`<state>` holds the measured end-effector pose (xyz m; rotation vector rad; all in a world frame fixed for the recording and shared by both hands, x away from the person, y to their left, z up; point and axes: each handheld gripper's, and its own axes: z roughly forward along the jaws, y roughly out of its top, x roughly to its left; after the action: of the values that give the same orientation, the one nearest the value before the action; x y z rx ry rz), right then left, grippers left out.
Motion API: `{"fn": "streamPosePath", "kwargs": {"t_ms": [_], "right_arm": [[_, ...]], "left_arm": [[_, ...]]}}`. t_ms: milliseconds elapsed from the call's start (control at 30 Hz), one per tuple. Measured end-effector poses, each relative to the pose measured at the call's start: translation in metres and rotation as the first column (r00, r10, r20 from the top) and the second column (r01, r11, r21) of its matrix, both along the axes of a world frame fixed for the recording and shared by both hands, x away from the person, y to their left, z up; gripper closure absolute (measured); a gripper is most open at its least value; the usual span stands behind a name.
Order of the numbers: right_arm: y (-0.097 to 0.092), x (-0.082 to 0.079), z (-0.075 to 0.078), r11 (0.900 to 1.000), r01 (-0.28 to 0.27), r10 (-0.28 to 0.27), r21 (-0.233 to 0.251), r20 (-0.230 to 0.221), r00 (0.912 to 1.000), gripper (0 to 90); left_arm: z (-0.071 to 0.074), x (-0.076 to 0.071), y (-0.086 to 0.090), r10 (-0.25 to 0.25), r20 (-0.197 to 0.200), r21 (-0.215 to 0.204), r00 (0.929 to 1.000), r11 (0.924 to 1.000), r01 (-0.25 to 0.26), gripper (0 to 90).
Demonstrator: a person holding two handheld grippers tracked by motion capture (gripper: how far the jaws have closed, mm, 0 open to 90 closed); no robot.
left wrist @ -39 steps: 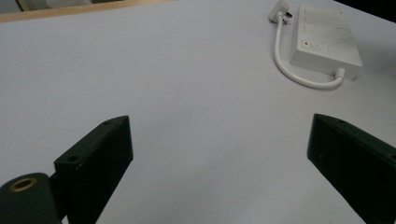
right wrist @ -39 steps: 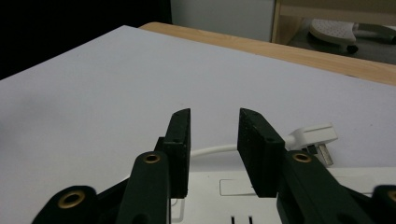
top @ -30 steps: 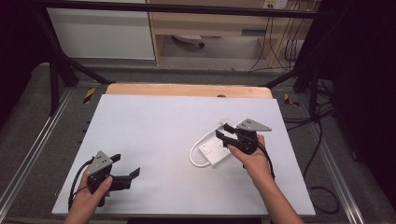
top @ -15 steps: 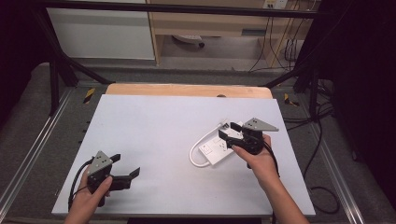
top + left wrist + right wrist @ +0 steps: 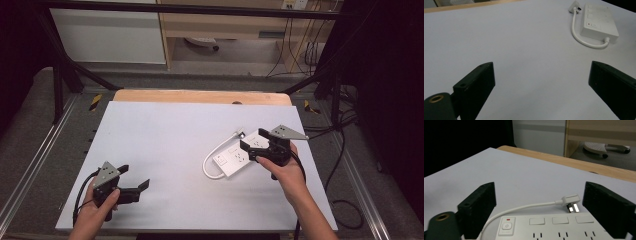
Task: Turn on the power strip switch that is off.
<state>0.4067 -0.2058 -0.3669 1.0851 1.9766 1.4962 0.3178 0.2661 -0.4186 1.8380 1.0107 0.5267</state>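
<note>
— Sockets on the power strip (image 5: 554, 230) run off the bottom edge of the right gripper view, so I can't count them; can you from above?

— Not well. In the high view the right tongs (image 5: 261, 145) and the hand (image 5: 282, 172) behind them cover the near-right end of the strip (image 5: 235, 159), and the faces are too small to read.

— Where does it lie against the tongs?

— On the white counter (image 5: 165, 140), right of centre, slanted. The right tongs hang just over its near-right end. Their jaws have just been opening and now stand spread wide, the strip below and between them, the pads not pressing on it.

— In the right gripper view the right tongs (image 5: 539, 202) straddle it the same way, with a gap on both sides. And the other pair?

— The left tongs (image 5: 135, 179) sit at the near-left of the counter, well apart from the strip, jaws spread, nothing between them. In the left gripper view the left tongs (image 5: 541, 82) frame bare counter, with the strip (image 5: 599, 22) far off at upper right.

— Looks?

— White, flat, rectangular. A power button (image 5: 507, 226) with a small red mark above it, then a row of three square switches (image 5: 560, 220). A short white cord (image 5: 524, 208) loops out from one end and finishes in a white plug (image 5: 570, 201) with metal pins, lying on the counter just beside the strip.
</note>
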Motion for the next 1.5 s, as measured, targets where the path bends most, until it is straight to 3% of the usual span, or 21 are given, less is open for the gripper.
{"fn": "streamPosePath", "kwargs": {"t_ms": [67, 367, 700, 867, 1000, 1100, 1267, 1500], "right_arm": [[-0.002, -0.004, 0.003, 1.0, -0.002, 0.001, 0.007, 0.024, 0.9997, 3.2], [-0.017, -0.018, 0.012, 0.9995, -0.006, 0.004, 0.032, 0.071, 0.9974, 2.4], [-0.057, -0.039, 0.008, 0.9969, 0.071, -0.074, 0.033, 0.097, 0.9926, 2.8], [-0.081, -0.048, -0.007, 0.992, 0.124, -0.126, 0.02, 0.106, 0.9864, 3.6], [-0.099, -0.054, -0.023, 0.9861, 0.164, -0.166, 0.023, 0.086, 0.9824, 5.5], [-0.107, -0.057, -0.039, 0.9861, 0.166, -0.166, 0.009, 0.066, 0.9839, 6.1], [-0.112, -0.059, -0.065, 0.9862, 0.165, -0.165, -0.01, 0.024, 0.986, 4.5], [-0.106, -0.059, -0.082, 0.9885, 0.144, -0.146, -0.046, -0.028, 0.9889, 3.7]], "left_arm": [[0.0, 0.0, 0.0, 0.0, 0.0, 0.001, 1.0, 1.0, 0.0, 7.0], [0.0, 0.0, 0.0, 0.001, -0.001, 0.0, 1.0, 1.0, -0.001, 7.0], [0.0, 0.0, 0.0, 0.001, -0.001, -0.001, 1.0, 1.0, -0.001, 7.0], [0.0, 0.0, 0.0, 0.003, -0.001, -0.003, 1.0, 1.0, -0.003, 7.0], [-0.001, 0.0, 0.0, 0.003, -0.003, -0.002, 1.0, 1.0, -0.003, 7.0], [0.0, 0.0, 0.0, 0.003, -0.002, -0.002, 1.0, 1.0, -0.003, 7.0], [-0.001, 0.0, 0.0, 0.008, -0.003, -0.006, 1.0, 0.9999, -0.008, 6.9], [0.0, -0.001, 0.0, 0.004, 0.001, -0.006, 1.0, 1.0, -0.004, 6.9]]}}
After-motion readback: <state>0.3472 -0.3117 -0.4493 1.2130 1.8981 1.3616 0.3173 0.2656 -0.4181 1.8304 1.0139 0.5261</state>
